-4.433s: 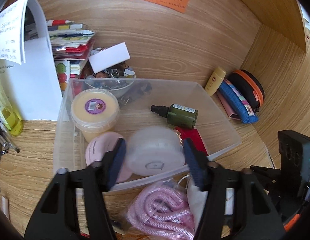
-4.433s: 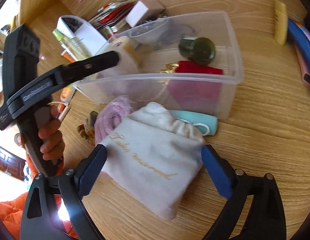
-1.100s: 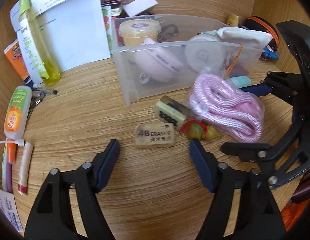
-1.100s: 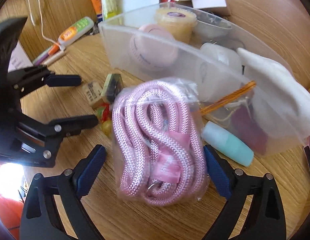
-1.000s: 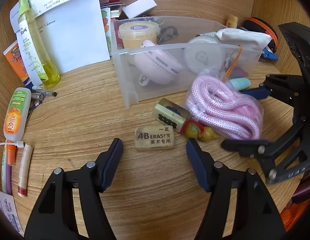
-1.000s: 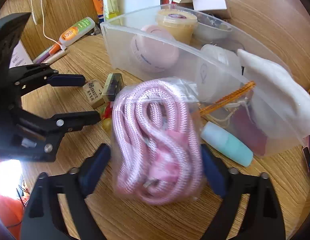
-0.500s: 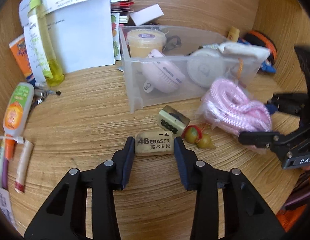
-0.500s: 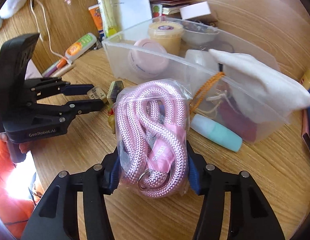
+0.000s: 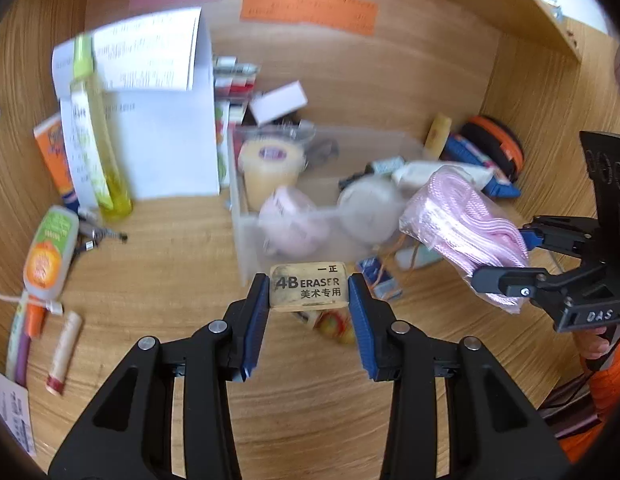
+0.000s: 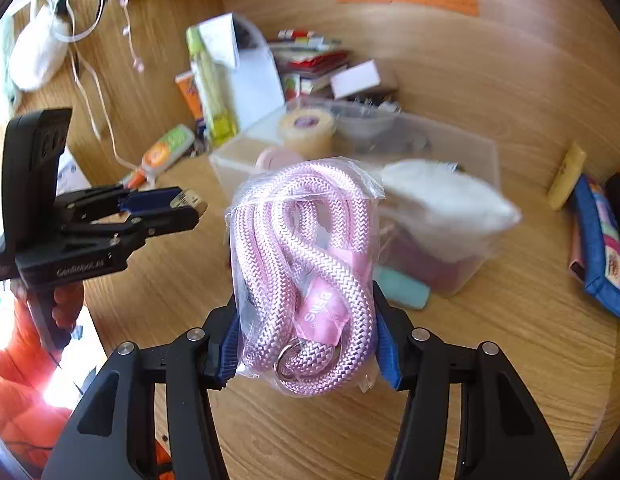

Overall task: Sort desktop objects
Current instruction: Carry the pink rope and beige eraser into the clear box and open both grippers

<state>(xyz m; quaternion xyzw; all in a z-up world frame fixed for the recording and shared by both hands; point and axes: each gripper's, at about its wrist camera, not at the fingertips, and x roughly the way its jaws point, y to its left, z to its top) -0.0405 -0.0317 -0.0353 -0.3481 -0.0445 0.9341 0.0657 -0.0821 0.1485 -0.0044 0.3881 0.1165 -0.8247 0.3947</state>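
Observation:
My left gripper (image 9: 308,294) is shut on a beige 4B eraser (image 9: 308,286) and holds it above the desk, in front of the clear plastic bin (image 9: 246,236). My right gripper (image 10: 306,320) is shut on a bagged pink rope (image 10: 304,264) and holds it lifted in front of the bin (image 10: 485,152). The rope bag also shows in the left wrist view (image 9: 461,220), and the left gripper with the eraser shows in the right wrist view (image 10: 178,208). The bin holds a yellow tub (image 9: 270,168), a pink round case (image 9: 290,220) and a white pouch (image 10: 441,196).
On the desk below lie a small tile (image 9: 379,280) and a red-yellow trinket (image 9: 333,326). A teal bottle (image 10: 401,286) lies by the bin. A yellow-green bottle (image 9: 94,136), papers, tubes (image 9: 50,252) and pens lie at the left. Cases (image 10: 597,240) lie at the right.
Both grippers closed on their objects and lifted them: the left raised the eraser off the desk, the right raised the rope bag higher, toward the bin.

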